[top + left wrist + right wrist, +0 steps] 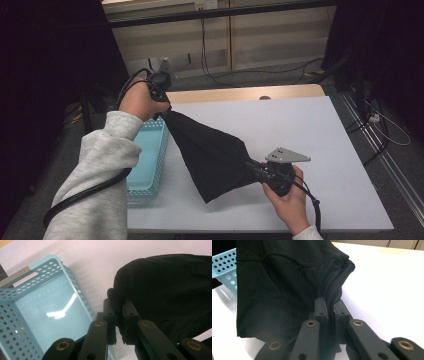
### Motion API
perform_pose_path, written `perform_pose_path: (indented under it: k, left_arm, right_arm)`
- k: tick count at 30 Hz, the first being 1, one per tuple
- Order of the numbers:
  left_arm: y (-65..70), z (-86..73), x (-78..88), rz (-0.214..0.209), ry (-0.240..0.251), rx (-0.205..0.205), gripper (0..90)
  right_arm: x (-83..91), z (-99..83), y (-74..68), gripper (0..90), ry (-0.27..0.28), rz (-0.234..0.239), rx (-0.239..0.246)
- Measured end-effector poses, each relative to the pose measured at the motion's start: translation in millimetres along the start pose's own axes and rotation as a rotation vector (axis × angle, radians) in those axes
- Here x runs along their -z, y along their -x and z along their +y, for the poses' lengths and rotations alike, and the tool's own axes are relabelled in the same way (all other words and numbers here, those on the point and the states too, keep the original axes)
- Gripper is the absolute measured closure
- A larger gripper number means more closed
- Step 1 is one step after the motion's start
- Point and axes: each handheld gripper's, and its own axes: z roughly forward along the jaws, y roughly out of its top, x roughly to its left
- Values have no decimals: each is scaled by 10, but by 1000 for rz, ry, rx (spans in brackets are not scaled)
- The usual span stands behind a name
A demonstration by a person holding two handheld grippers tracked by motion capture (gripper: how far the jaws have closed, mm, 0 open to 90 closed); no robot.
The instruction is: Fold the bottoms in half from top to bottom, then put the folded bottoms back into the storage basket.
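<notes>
A black cloth (212, 155) hangs stretched between my two grippers above the white table (310, 130). My left gripper (163, 102) is raised at the upper left, shut on one end of the cloth (160, 287); its jaws pinch a bunched fold (119, 315). My right gripper (252, 167) sits lower, near the table's front, shut on the other end of the cloth (287, 285), with gathered fabric (331, 302) squeezed between its pads. The cloth's lower corner droops toward the tabletop.
A light blue perforated basket (150, 155) stands at the table's left edge, under the left hand; its inside (50, 315) holds nothing. A wooden strip (245, 93) runs along the far edge. Cables lie on the floor behind and to the right.
</notes>
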Motion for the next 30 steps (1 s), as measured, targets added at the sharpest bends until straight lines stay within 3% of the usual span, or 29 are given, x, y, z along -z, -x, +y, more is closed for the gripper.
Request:
perform_pose_path:
  k: [30]
  left_arm:
    - [-220, -41, 296, 20, 16, 30, 841]
  right_arm:
    - [-139, 178, -192, 838, 44, 39, 37]
